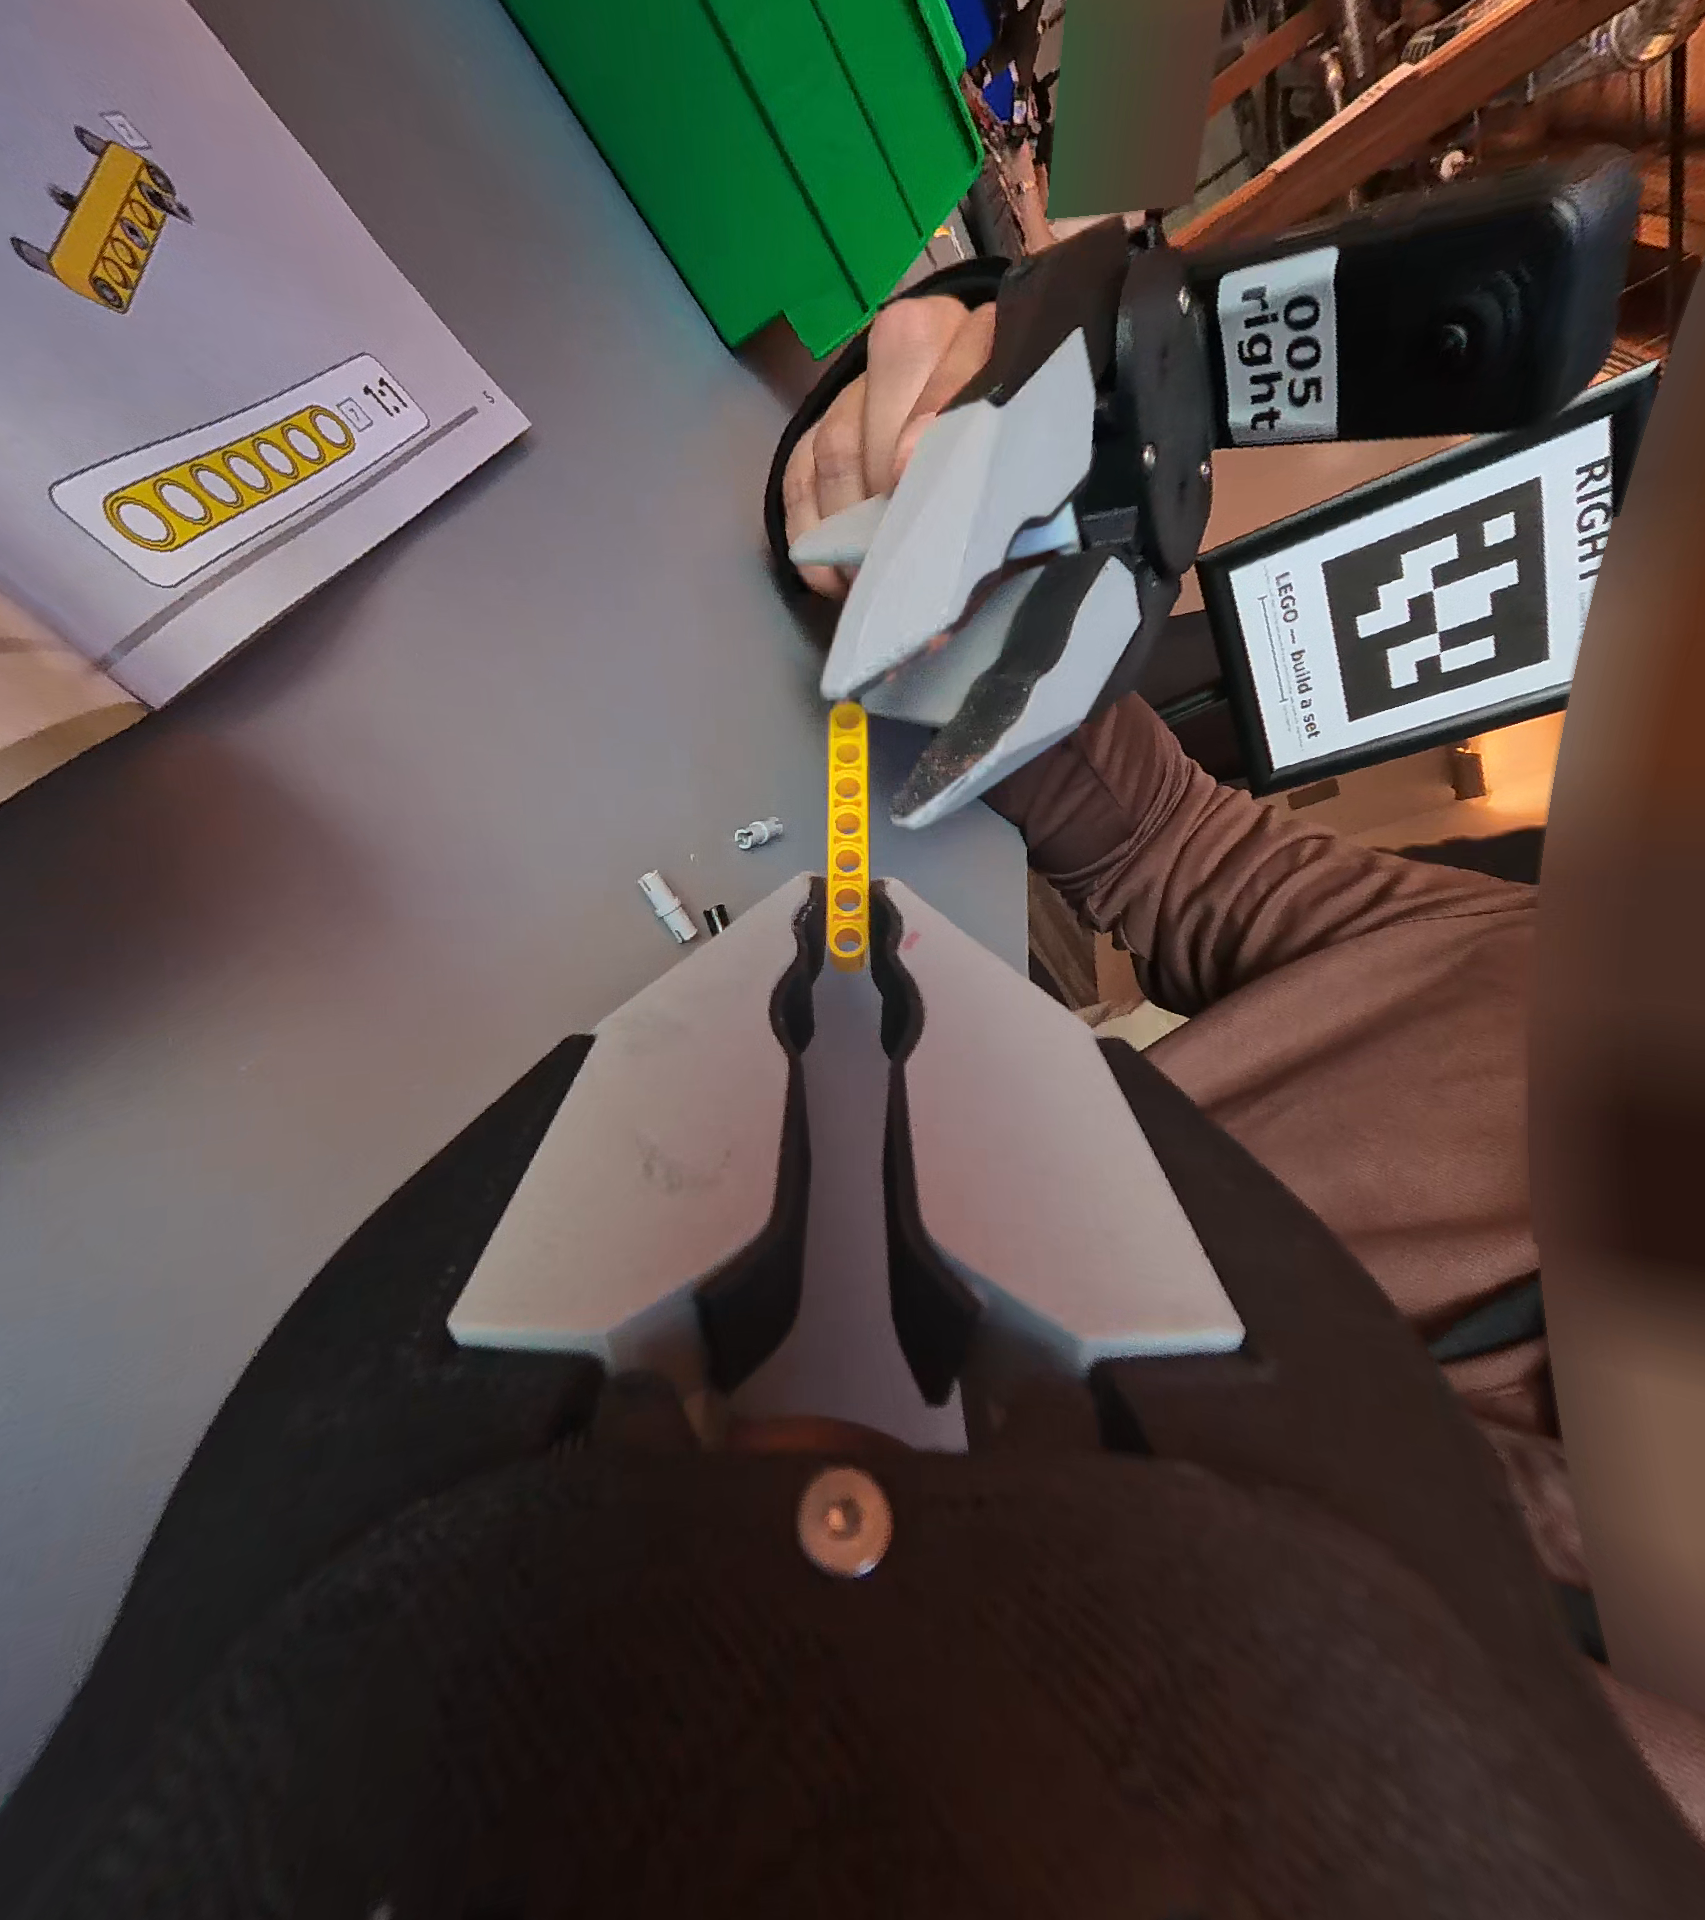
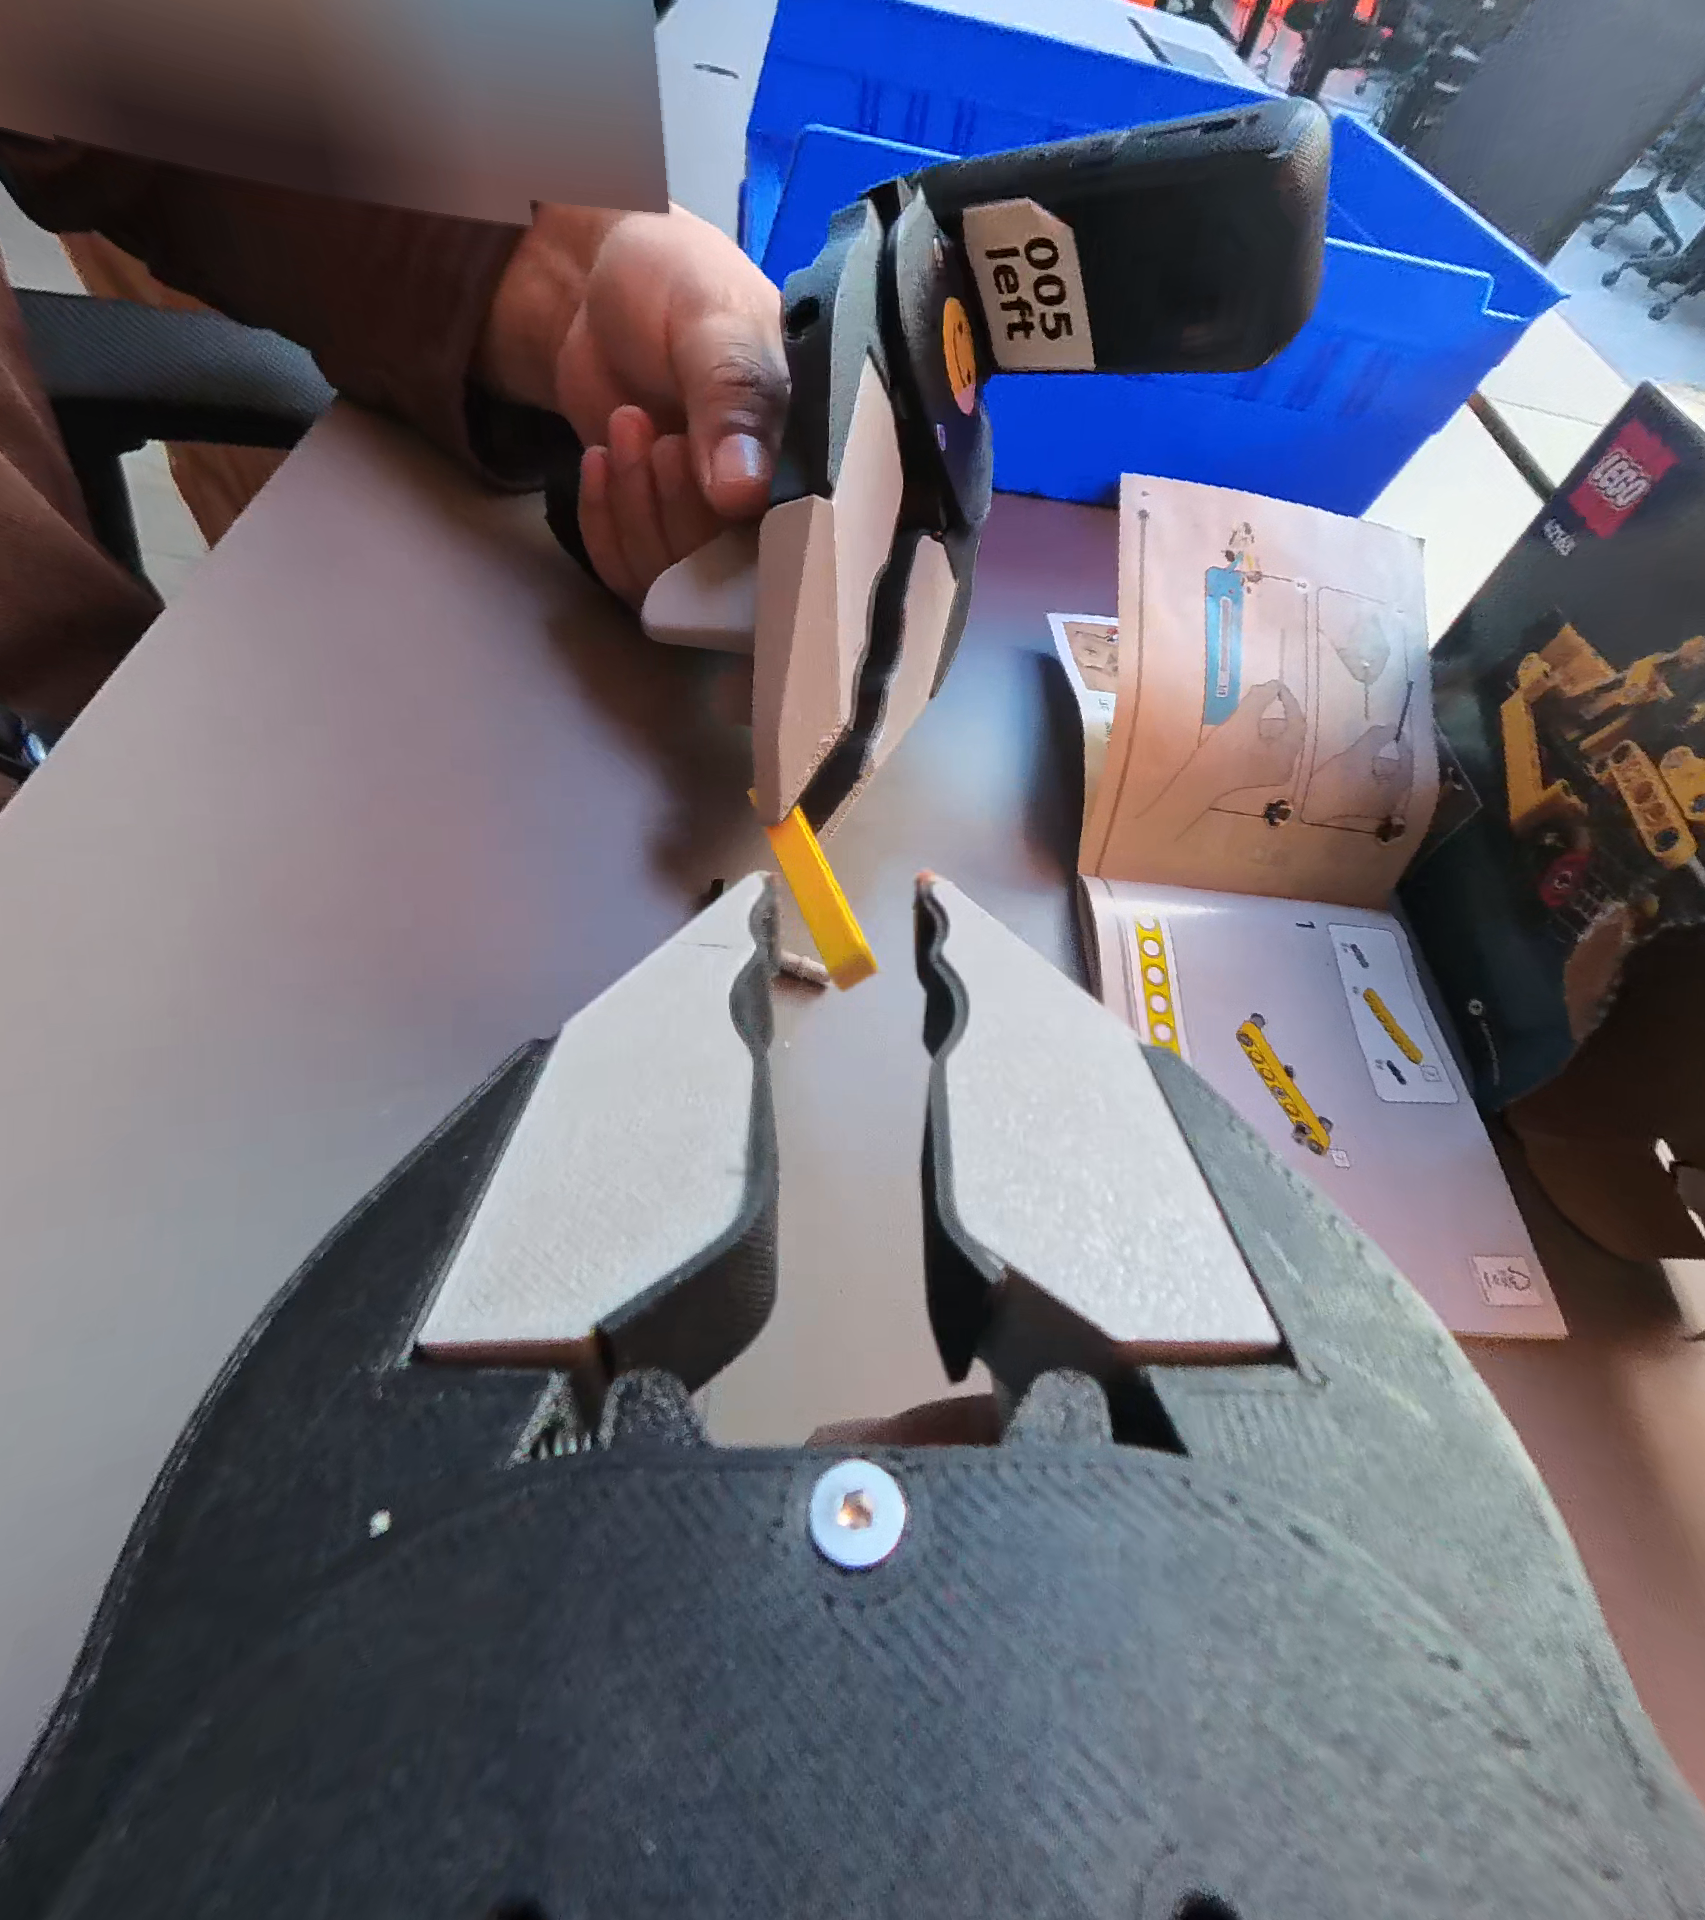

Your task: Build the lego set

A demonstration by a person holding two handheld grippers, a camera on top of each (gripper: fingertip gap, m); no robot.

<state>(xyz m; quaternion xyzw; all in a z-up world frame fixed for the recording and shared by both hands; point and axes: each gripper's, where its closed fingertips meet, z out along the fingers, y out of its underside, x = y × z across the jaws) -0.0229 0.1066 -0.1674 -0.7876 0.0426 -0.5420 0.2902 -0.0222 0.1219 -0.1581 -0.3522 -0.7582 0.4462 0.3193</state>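
My left gripper [image 1: 848,888] is shut on one end of a yellow beam with several holes [image 1: 846,810] and holds it above the grey table [image 1: 412,935]. The beam points toward my right gripper [image 1: 884,748], which is open. The beam's far end sits at the tip of the right gripper's upper finger. In the right wrist view the left gripper [image 2: 794,805] holds the beam [image 2: 822,909] slanting down, and its free end lies between the open right gripper's tips [image 2: 843,883], touching neither. A light grey pin [image 1: 760,833], a white pin [image 1: 667,906] and a black pin [image 1: 716,915] lie on the table.
An open instruction booklet [image 1: 152,364] [image 2: 1295,1091] lies on the table. A green bin [image 1: 775,156] and a blue bin [image 2: 1191,312] stand behind. The set's box [image 2: 1637,727] stands right of the booklet. A framed marker sign [image 1: 1430,592] stands past the table edge. A person's hands hold both grippers. My two grippers' fingertips are within a few centimetres of each other.
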